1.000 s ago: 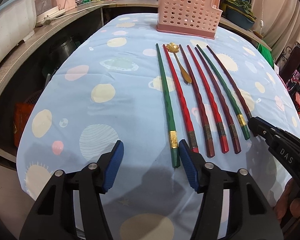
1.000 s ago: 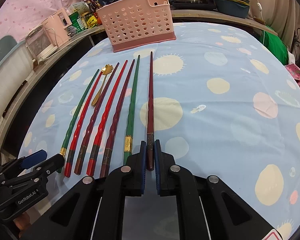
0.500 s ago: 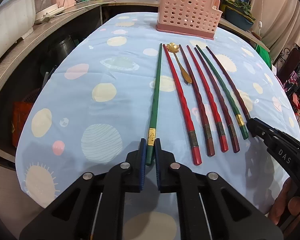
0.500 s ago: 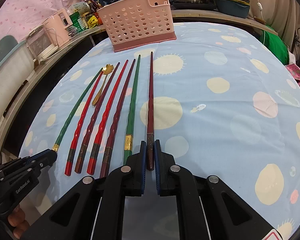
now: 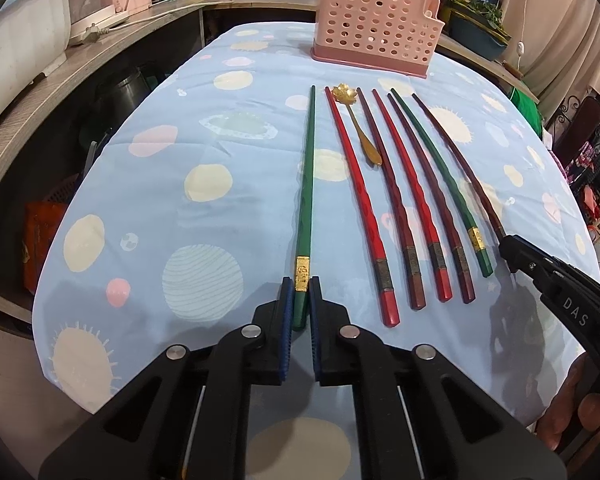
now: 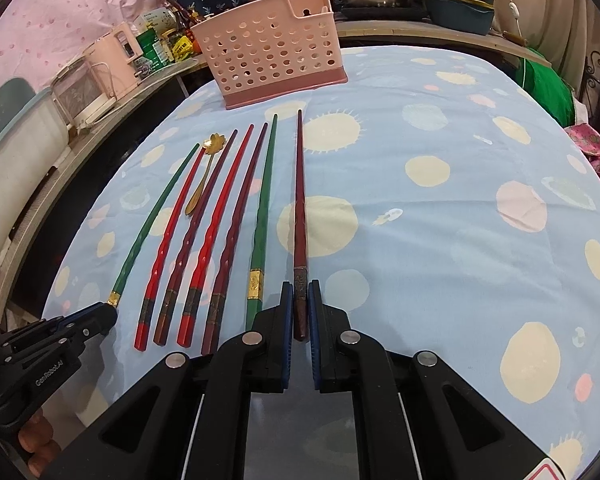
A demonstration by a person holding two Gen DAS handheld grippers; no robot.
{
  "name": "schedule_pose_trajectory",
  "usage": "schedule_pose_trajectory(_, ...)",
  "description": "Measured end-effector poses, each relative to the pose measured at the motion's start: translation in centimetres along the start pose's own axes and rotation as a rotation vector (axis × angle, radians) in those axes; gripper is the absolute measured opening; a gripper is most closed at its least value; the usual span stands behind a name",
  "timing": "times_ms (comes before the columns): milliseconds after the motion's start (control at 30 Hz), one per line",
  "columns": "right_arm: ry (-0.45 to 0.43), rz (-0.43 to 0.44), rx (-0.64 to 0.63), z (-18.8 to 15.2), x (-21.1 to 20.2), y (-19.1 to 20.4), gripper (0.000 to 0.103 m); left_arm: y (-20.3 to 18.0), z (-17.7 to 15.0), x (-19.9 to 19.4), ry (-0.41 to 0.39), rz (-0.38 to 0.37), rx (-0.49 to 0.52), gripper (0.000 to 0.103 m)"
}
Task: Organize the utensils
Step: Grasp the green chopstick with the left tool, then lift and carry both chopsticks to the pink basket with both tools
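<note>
Between the left gripper's (image 5: 300, 300) pads sits the green chopstick's (image 5: 306, 184) thick end, clamped; the right gripper (image 6: 300, 304) likewise pinches the dark brown chopstick (image 6: 299, 200). Held so far back, either could pivot or droop when lifted.

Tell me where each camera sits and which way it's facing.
Left wrist: rides the left hand-held gripper, looking down-table at its green chopstick; the person's fingers show.
Right wrist: rides the right hand-held gripper, clamping the dark chopstick.
Shared: pink basket, gold spoon.
</note>
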State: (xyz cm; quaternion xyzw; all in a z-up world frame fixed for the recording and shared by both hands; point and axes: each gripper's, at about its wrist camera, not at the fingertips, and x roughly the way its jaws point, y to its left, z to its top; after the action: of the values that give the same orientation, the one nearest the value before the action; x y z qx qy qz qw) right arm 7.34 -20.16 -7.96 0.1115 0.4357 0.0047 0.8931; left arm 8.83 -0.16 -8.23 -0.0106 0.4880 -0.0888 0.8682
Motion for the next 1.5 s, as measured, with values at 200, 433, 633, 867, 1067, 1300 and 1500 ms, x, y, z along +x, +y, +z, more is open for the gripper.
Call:
schedule_pose_trajectory(200, -0.026, 0.008, 0.008, 0.6, -1.1, -0.3, 0.007, 0.1, 0.4, -1.2, -0.023, -0.006, -0.009, 0.007)
schedule_pose_trajectory(433, -0.075, 0.019, 0.016, 1.6, -3.1, -0.4, 0.007, 0.4, 1.5, -3.4, -0.067, -0.022, -0.024, 0.007)
schedule_pose_trajectory(633, -0.140, 0.023, 0.020, 3.1, -5.4, -0.5, 0.007, 0.8, 3.1, -5.8, -0.118, -0.042, -0.045, 0.007)
schedule_pose_trajectory(867, -0.230, 0.029, 0.013, 5.7, -8.1, -0.6, 0.007, 1.2, 6.1, -8.8, -0.203, -0.050, -0.064, 0.007)
schedule_pose_trajectory(1067, -0.296, 0.044, 0.012, 8.5, -9.8, -0.8, 0.007, 0.9, 9.0, -11.2, -0.291, -0.046, -0.061, 0.007)
schedule_pose_trajectory(1300, -0.329, 0.071, 0.023, 11.2, -10.6, -1.2, 0.007, 0.6, 12.3, -12.8, -0.369, -0.044, -0.061, 0.007)
schedule_pose_trajectory(1500, -0.334, 0.124, 0.048, 14.0, -10.6, -2.1, 0.007, 0.6, 15.5, -13.4, -0.403, -0.037, -0.069, 0.007)
